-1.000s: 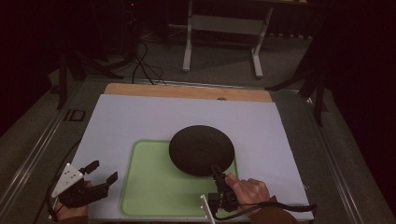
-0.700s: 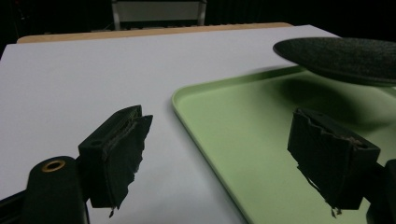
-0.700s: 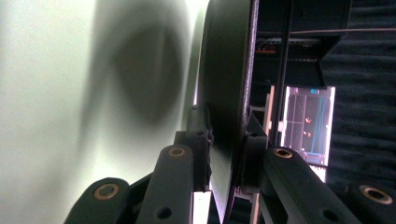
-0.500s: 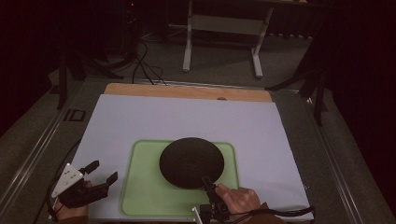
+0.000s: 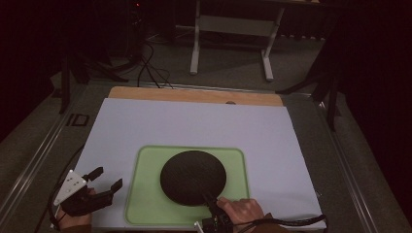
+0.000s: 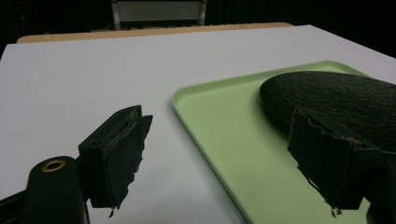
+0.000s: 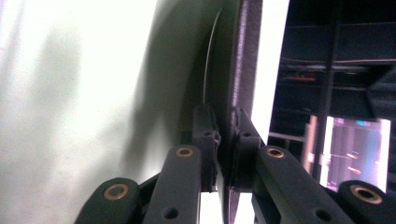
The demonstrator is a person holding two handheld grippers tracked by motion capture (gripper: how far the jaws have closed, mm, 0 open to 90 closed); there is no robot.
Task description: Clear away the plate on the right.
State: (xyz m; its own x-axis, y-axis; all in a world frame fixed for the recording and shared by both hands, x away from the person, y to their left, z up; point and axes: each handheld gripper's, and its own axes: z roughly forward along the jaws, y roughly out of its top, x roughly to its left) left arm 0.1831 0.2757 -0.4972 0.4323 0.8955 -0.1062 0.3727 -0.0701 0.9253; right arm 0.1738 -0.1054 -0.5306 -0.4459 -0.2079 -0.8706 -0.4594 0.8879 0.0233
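Plate point(image 5: 193, 176): a round, dark plate is seen lying on the green tray point(image 5: 143, 204), on the white table point(image 5: 194, 121).
Right gripper point(image 7: 224, 140): its jaws are closed on the near rim of the plate.
Left gripper point(image 5: 99, 182): held wide, empty, beside the tray.
Feel: likely stiff and flat, perhaps breakable.
Best hold: the thin rim.

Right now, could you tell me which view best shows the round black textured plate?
The high view: the whole round black textured plate on the green tray. The left gripper view shows one side, the right gripper view its clamped rim.
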